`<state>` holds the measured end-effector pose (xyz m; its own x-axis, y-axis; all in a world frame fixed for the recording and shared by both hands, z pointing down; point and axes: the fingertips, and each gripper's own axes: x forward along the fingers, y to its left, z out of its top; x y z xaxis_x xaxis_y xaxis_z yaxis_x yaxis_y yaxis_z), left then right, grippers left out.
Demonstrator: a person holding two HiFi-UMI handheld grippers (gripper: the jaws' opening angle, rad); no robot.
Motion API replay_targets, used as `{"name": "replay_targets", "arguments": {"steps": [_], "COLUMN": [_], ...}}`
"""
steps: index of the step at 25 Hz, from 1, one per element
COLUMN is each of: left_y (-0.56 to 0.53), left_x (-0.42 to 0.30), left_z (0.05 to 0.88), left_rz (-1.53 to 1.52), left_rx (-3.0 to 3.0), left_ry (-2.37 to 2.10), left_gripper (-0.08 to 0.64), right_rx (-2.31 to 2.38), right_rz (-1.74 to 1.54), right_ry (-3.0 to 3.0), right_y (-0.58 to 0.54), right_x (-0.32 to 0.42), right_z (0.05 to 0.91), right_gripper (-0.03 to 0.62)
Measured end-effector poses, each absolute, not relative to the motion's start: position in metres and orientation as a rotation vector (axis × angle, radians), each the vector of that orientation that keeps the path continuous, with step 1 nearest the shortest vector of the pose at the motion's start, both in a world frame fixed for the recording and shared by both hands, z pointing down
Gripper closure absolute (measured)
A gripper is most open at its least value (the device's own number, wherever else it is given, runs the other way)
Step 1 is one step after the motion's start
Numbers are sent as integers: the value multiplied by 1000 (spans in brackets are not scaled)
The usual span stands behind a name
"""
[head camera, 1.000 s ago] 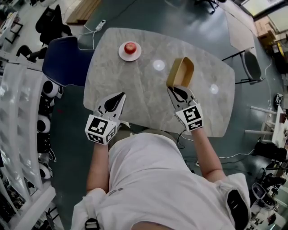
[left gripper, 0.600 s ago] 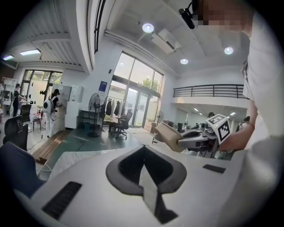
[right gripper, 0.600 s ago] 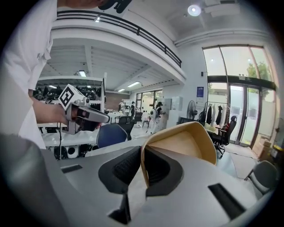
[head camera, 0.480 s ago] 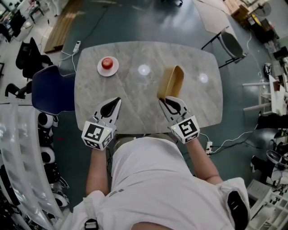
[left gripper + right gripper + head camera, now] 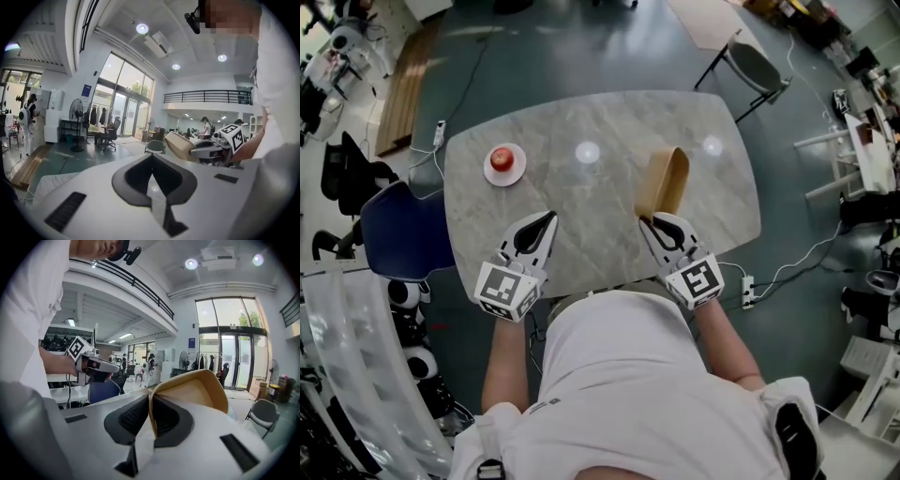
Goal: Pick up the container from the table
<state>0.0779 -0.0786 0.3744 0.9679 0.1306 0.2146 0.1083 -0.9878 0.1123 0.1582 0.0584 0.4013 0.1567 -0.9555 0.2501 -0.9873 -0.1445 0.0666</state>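
Note:
A tan open container (image 5: 664, 182) hangs on its side above the marble table (image 5: 600, 122), near the front right edge. My right gripper (image 5: 659, 223) is shut on one wall of it; in the right gripper view the wall (image 5: 151, 408) runs between the dark pads and the container (image 5: 197, 390) opens to the right. My left gripper (image 5: 540, 225) hovers over the front left of the table, shut, with nothing in it. In the left gripper view its jaws (image 5: 152, 180) meet at a point, and the container (image 5: 180, 144) shows off to the right.
A red apple on a small white plate (image 5: 502, 161) sits at the table's far left. A blue chair (image 5: 403, 230) stands left of the table and a grey chair (image 5: 755, 66) beyond its far right corner. A white rack fills the lower left.
Both grippers have drawn back toward the table's near edge and risen a little. The container has stayed clamped in the right one. The table looks smaller and has shifted in view.

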Motion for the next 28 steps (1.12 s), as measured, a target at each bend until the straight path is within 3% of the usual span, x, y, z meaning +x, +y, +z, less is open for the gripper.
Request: {"name": "replay_targets", "arguments": {"steps": [28], "left_y": [-51], "left_x": [93], "left_z": [366], "left_rz": [336], "left_rx": [3123], "left_ry": [248], "left_gripper": [558], "right_rx": [2296], "right_rz": [207], "right_ry": [-1818], "right_y": [83], "right_x": [163], "right_z": [397], "right_gripper": [560]}}
